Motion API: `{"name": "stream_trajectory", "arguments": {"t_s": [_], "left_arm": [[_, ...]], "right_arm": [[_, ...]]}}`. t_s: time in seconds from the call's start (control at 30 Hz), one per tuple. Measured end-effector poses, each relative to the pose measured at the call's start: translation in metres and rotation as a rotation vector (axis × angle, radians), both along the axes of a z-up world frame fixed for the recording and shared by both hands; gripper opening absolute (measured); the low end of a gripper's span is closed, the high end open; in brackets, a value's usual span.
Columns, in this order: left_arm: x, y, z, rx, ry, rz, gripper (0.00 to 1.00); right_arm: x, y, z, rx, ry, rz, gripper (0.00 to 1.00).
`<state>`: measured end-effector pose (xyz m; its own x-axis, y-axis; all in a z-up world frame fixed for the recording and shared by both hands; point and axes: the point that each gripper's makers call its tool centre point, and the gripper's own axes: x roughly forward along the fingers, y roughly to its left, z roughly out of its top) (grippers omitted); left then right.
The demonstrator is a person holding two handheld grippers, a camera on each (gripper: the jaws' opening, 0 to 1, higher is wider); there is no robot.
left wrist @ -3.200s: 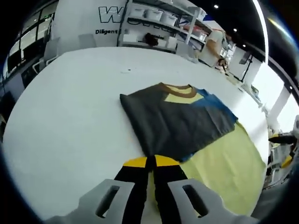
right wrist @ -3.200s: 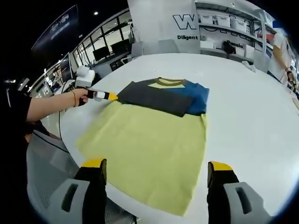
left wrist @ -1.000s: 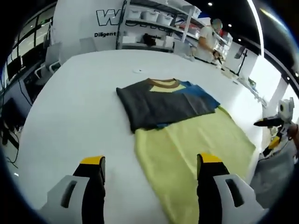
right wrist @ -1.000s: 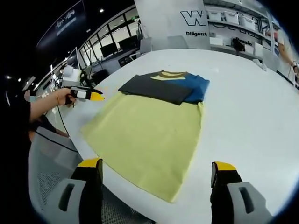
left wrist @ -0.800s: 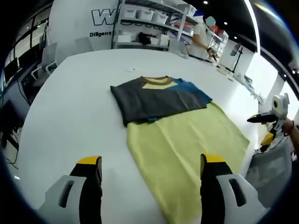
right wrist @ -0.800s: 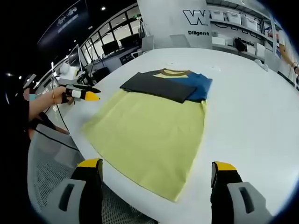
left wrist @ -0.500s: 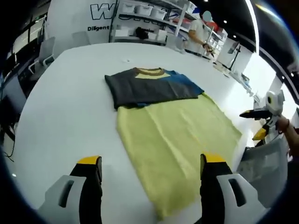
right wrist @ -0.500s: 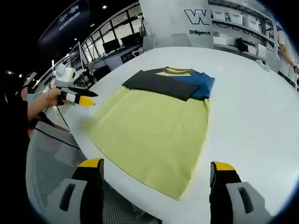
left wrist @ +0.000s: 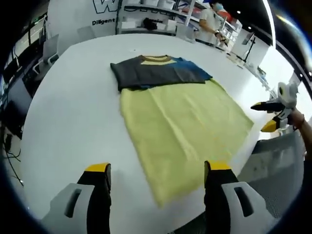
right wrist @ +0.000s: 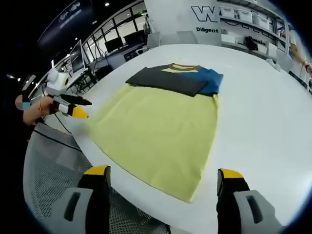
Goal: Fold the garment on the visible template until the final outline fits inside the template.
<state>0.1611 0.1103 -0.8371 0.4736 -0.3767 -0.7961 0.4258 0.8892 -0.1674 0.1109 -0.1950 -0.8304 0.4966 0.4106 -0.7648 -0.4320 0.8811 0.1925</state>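
Garment laid folded on white table, along far edge of yellow template. Long axis run across template's width; brown collar pointed away from template, toward far shelves. Dark grey part and blue part seen side by side. Left gripper and right gripper held off template's near edge, jaws spread wide, nothing gripped. Mesh chair seen beside table edge.

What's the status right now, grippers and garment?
Left gripper open, right gripper open, both empty. Garment partly folded on white table, dark sleeves over yellow body. Nothing in the way.
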Motion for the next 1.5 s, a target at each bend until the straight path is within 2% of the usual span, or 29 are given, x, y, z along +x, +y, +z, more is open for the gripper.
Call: {"name": "stream_trajectory", "arguments": {"t_s": [0.1, 0.13, 0.37, 0.5, 0.63, 0.73, 0.83, 0.97, 1.0, 1.03, 1.1, 1.23, 1.5], "left_arm": [[-0.006, 0.001, -0.004, 0.006, 0.01, 0.001, 0.68], [-0.016, 0.002, -0.011, -0.005, 0.064, 0.008, 0.67], [-0.026, 0.004, -0.016, 0.0, 0.094, 0.013, 0.57], [-0.029, 0.005, -0.016, 0.012, 0.091, 0.015, 0.47], [-0.032, 0.006, -0.018, 0.025, 0.098, 0.025, 0.41], [-0.037, 0.007, -0.023, 0.042, 0.12, 0.033, 0.32], [-0.038, 0.008, -0.023, 0.06, 0.091, 0.018, 0.31], [-0.041, 0.006, -0.023, 0.049, 0.101, 0.019, 0.25], [-0.044, 0.005, -0.025, 0.063, 0.101, 0.009, 0.24], [-0.045, 0.005, -0.024, 0.062, 0.107, 0.011, 0.23], [-0.048, 0.004, -0.025, 0.05, 0.12, 0.015, 0.17], [-0.048, 0.004, -0.025, 0.043, 0.126, 0.024, 0.15], [-0.046, 0.007, -0.027, 0.049, 0.128, 0.022, 0.02]], "right_arm": [[-0.001, -0.003, -0.004, -0.017, 0.006, -0.004, 0.79], [-0.003, -0.006, -0.01, -0.049, 0.018, -0.007, 0.77], [-0.005, -0.013, -0.018, -0.083, 0.032, -0.029, 0.67], [-0.008, -0.015, -0.021, -0.091, 0.048, -0.029, 0.63], [-0.009, -0.015, -0.022, -0.091, 0.052, -0.036, 0.6], [-0.009, -0.016, -0.023, -0.091, 0.052, -0.046, 0.54], [-0.011, -0.023, -0.026, -0.118, 0.064, -0.059, 0.48], [-0.012, -0.027, -0.028, -0.145, 0.068, -0.064, 0.37], [-0.015, -0.031, -0.033, -0.203, 0.068, -0.041, 0.35], [-0.016, -0.031, -0.033, -0.21, 0.068, -0.038, 0.33], [-0.017, -0.031, -0.035, -0.212, 0.077, -0.034, 0.29], [-0.016, -0.031, -0.036, -0.204, 0.079, -0.042, 0.2], [-0.013, -0.039, -0.038, -0.219, 0.084, -0.069, 0.01]]}}
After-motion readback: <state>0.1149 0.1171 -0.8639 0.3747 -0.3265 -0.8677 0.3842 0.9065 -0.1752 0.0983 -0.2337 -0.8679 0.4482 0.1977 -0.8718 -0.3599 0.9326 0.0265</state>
